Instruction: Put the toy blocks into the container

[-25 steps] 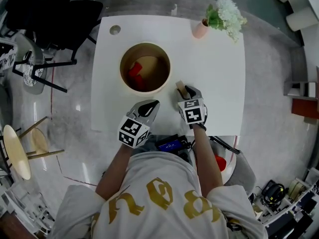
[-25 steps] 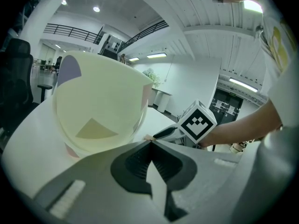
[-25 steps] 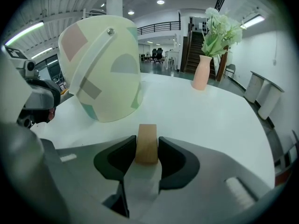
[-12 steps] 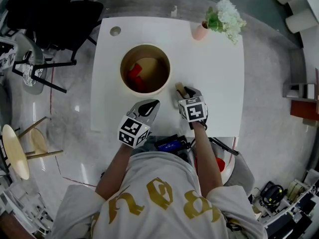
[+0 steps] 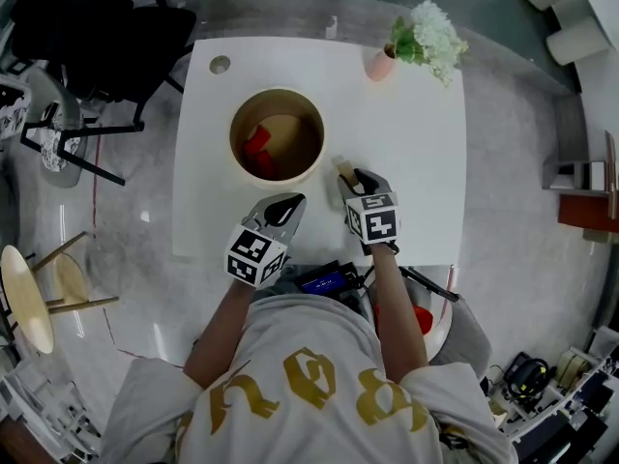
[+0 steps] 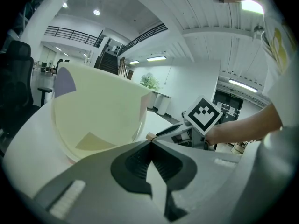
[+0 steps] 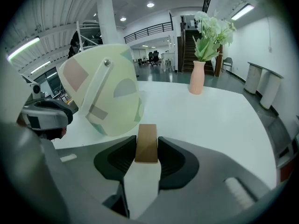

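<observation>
Wooden and tan, a flat rectangular block (image 7: 146,143) is sitting clamped between the ribbed dark pads of the right gripper (image 7: 147,148), its lower end disappearing into the gap behind the jaws. From the head view only the block's tip (image 5: 342,169) is showing past the right gripper (image 5: 348,178), just above the smooth white table (image 5: 416,162). The left gripper (image 6: 150,143) is hovering empty with its jaws pressed together, just left of its partner. A round, pale container (image 5: 232,133) is standing ahead of the left gripper (image 5: 290,204) and ahead-left of the right one; red blocks (image 5: 254,143) are lying inside, partly shaded by its wall. Both gripper views are catching only the container's curved outer wall (image 6: 98,111), its inside staying out of sight. A pink vase (image 7: 197,83) of white flowers (image 5: 426,39) is standing well ahead of the right gripper.
</observation>
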`<action>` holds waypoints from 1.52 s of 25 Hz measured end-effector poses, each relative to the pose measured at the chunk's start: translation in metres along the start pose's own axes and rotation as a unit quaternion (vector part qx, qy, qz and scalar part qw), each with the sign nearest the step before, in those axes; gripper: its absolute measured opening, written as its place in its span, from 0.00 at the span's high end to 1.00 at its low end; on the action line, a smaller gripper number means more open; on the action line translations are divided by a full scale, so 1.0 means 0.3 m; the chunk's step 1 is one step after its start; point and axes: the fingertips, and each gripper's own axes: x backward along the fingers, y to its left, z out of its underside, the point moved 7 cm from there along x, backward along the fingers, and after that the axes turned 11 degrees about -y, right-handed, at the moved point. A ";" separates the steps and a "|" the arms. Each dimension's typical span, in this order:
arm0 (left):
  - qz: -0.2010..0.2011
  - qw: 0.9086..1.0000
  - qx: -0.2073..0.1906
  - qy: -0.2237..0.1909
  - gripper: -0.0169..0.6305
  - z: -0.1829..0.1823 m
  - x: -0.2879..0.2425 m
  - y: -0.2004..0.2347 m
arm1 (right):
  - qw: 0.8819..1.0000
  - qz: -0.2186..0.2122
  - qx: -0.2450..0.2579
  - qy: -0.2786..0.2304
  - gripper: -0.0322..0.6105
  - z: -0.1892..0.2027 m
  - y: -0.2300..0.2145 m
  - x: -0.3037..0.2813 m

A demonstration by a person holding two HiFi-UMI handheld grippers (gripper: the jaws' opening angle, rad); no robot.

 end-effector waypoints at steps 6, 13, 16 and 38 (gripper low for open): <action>0.002 1.000 -0.008 -0.015 0.97 -0.029 0.009 -0.017 | 0.999 0.006 -0.001 -0.034 0.68 -0.043 0.014 0.054; 0.005 0.999 -0.020 -0.035 0.97 -0.065 0.027 -0.049 | 0.998 0.012 -0.003 -0.067 0.68 -0.065 0.036 0.117; 0.006 0.999 -0.025 -0.043 0.97 -0.081 0.036 -0.056 | 0.997 0.013 -0.005 -0.079 0.68 -0.082 0.049 0.141; -0.015 0.992 -0.046 -0.113 0.97 -0.245 0.111 -0.060 | 0.982 -0.024 -0.023 -0.186 0.68 -0.283 0.135 0.255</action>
